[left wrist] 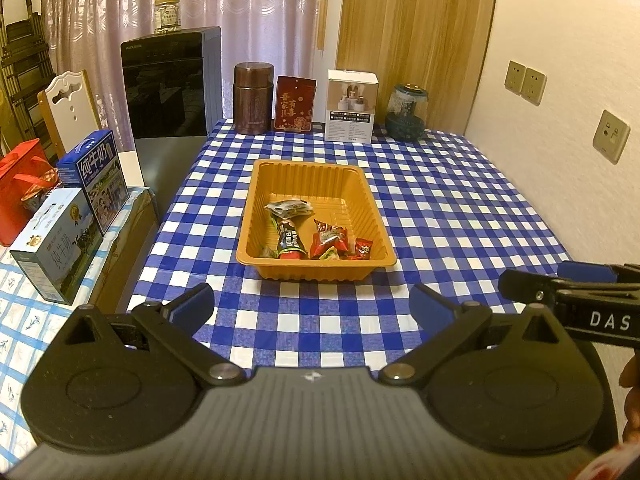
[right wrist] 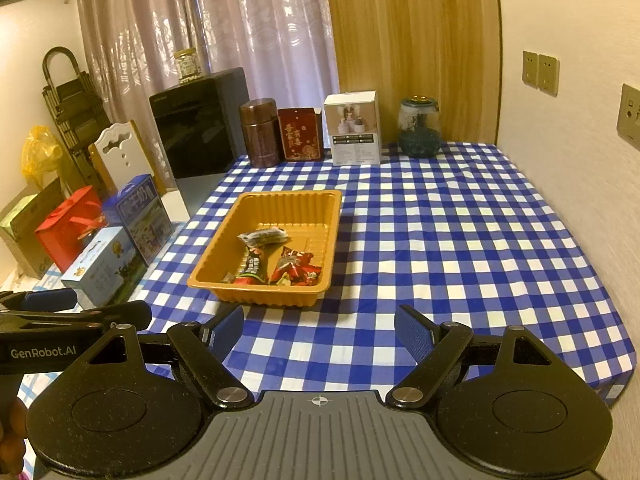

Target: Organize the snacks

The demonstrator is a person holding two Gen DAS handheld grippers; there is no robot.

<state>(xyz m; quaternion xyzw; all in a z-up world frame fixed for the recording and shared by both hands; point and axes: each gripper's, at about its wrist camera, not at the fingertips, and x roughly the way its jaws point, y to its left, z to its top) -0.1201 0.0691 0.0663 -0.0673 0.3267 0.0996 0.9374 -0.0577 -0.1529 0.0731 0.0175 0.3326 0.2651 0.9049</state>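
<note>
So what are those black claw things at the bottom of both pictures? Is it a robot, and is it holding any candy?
No robot here. A person holds a grabber tool in each hand, and each tool has a small camera looking out along its two blue-tipped fingers. One picture comes from the left gripper, the other from the right gripper. That is why each picture also shows the other tool poking in from the side.

Both grabbers are open and hold nothing. In front of them is a table with a blue and white checked cloth. On it sits an orange tray with the wrapped snacks already inside. At the far edge stand a brown tin, a red box, a white box and a glass jar.
</note>
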